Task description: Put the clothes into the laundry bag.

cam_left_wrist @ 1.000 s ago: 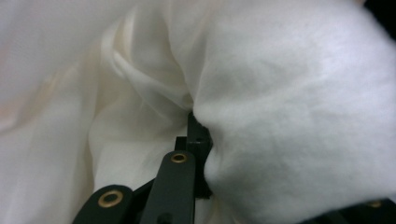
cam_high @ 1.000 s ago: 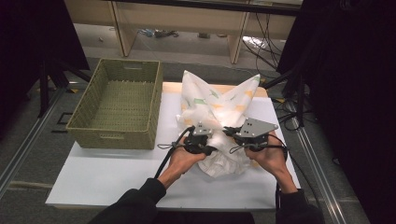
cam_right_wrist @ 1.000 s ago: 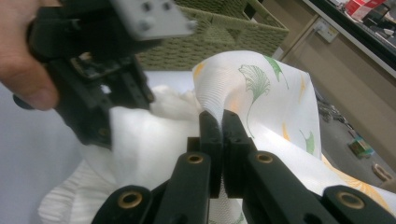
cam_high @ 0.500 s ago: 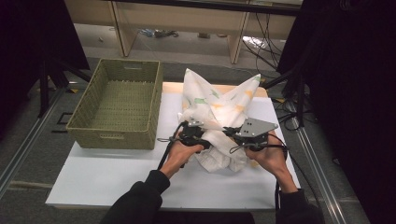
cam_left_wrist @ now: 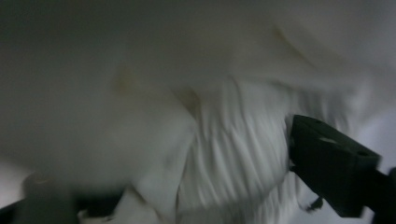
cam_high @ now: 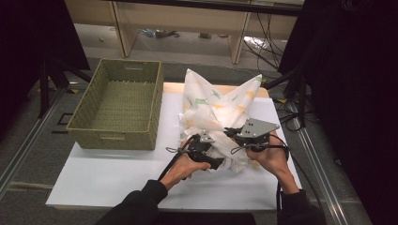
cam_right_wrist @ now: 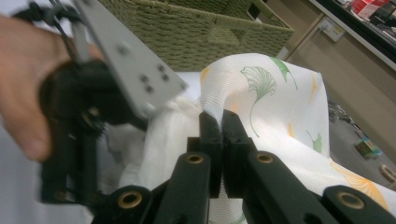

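Item: white cloth (cam_high: 220, 110) printed with green and orange leaf shapes, bunched into a mound on the white table top (cam_high: 117, 176). Position: centre-right of the table in the high view; two corners stand up as peaks toward 12 o'clock, the crumpled bulk sits toward 6 o'clock. In the right gripper view the leaf print reads clearly on the raised fold (cam_right_wrist: 280, 107).

Right gripper (cam_right_wrist: 222, 123): jaws together, pinching a ridge of the cloth between the pads. In the high view it sits at the mound's 4 o'clock edge (cam_high: 233, 132), grey three-cornered plate on top, the person's hand behind it.

Left gripper (cam_high: 205, 144): at the mound's 7 o'clock edge, nosed into the fabric. Its jaws have just been opening and now stand apart; in the left gripper view, which is blurred, pleated cloth (cam_left_wrist: 224, 158) lies between them, one black jaw clear at 4 o'clock, no pinch visible.

Surroundings: woven green basket (cam_high: 117, 133) at 9 o'clock of the cloth, just beside it, on the table's left part. Shelving (cam_high: 187, 28) beyond the table at 12 o'clock.
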Demonstrator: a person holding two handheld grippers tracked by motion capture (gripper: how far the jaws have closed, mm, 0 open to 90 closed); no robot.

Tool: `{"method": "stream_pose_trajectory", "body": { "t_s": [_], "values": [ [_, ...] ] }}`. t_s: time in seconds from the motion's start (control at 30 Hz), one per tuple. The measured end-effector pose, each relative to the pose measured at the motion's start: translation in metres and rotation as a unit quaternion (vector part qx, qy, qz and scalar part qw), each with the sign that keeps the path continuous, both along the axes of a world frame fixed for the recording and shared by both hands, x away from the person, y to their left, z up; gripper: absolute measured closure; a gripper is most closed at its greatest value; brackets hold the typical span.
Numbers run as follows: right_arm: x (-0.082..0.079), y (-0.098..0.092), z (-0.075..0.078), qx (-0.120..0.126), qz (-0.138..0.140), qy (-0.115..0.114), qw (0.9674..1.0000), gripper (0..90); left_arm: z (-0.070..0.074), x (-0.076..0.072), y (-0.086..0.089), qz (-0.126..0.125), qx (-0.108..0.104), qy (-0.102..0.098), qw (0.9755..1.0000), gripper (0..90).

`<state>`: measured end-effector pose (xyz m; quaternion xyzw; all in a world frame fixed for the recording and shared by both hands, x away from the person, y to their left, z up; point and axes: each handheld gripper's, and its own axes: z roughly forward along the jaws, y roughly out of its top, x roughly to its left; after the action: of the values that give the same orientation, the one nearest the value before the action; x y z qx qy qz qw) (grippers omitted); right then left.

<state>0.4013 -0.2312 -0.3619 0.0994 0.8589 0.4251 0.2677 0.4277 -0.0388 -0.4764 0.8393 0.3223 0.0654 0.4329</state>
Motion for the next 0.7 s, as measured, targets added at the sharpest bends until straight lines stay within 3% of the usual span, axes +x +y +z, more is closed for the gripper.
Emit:
{"method": "stream_pose_trajectory", "body": {
  "t_s": [0.03,0.1,0.17,0.3,0.33,0.4,0.5,0.57,0.6,0.7],
  "values": [
    [0.000,0.000,0.000,-0.002,0.001,-0.004,1.0000,90.0,0.001,0.003,-0.001,0.003,-0.023,0.002,0.9997,50.0],
    [-0.001,-0.001,0.000,-0.004,0.000,0.000,1.0000,90.0,0.007,0.003,-0.002,0.025,-0.060,-0.015,0.9978,68.1],
    [-0.002,-0.002,0.002,0.004,0.001,0.000,1.0000,90.0,0.019,0.004,0.000,0.038,-0.076,-0.032,0.9959,71.7],
    [-0.005,-0.004,0.010,0.013,0.001,-0.007,0.9999,90.0,0.041,0.011,0.003,0.074,-0.104,-0.041,0.9910,72.8],
    [-0.006,-0.005,0.011,0.011,0.005,-0.008,0.9999,90.0,0.043,0.015,0.004,0.076,-0.108,-0.035,0.9906,72.8],
    [-0.006,-0.005,0.012,0.012,0.005,-0.003,0.9999,90.0,0.037,0.024,0.002,0.098,-0.115,-0.024,0.9882,72.7],
    [-0.004,-0.006,0.006,0.008,0.003,0.002,1.0000,90.0,0.021,0.038,0.003,0.138,-0.105,-0.009,0.9847,71.9],
    [-0.003,-0.005,0.002,0.003,0.010,0.010,0.9999,90.0,0.011,0.043,0.004,0.142,-0.101,0.009,0.9846,70.3],
    [-0.002,-0.005,0.001,-0.002,0.009,0.008,0.9999,90.0,0.009,0.043,0.006,0.133,-0.094,0.016,0.9865,68.2],
    [-0.001,-0.005,-0.002,-0.007,0.008,0.013,0.9999,90.0,0.008,0.037,0.009,0.132,-0.085,0.004,0.9876,55.5]
  ]
}}
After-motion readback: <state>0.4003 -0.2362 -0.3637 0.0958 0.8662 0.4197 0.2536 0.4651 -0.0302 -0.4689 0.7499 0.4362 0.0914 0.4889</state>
